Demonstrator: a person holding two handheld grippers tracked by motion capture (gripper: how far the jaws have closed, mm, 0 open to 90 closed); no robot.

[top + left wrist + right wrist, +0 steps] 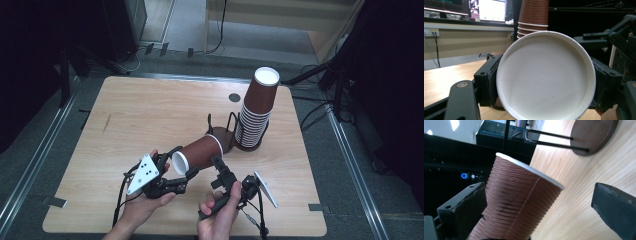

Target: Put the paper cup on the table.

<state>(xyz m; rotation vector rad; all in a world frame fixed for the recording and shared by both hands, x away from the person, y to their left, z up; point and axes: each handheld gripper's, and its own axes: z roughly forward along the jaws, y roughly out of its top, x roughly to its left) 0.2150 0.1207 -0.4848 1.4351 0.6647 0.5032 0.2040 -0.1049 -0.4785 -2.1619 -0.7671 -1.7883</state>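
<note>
Brown cup [200, 150] base hides left claw [181, 165] grip.

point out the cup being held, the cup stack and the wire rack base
held cup [200, 151], high view, on its brown ribbed side
cup stack [258, 100], high view, on the top cup's brown wall
rack base [591, 135], right gripper view, on the round dark disc

Two black two-jaw grippers, left gripper [176, 172] and right gripper [218, 170], each bearing a grey three-cornered plate [143, 173], visible screws and a trailing black cable [119, 200].
</note>
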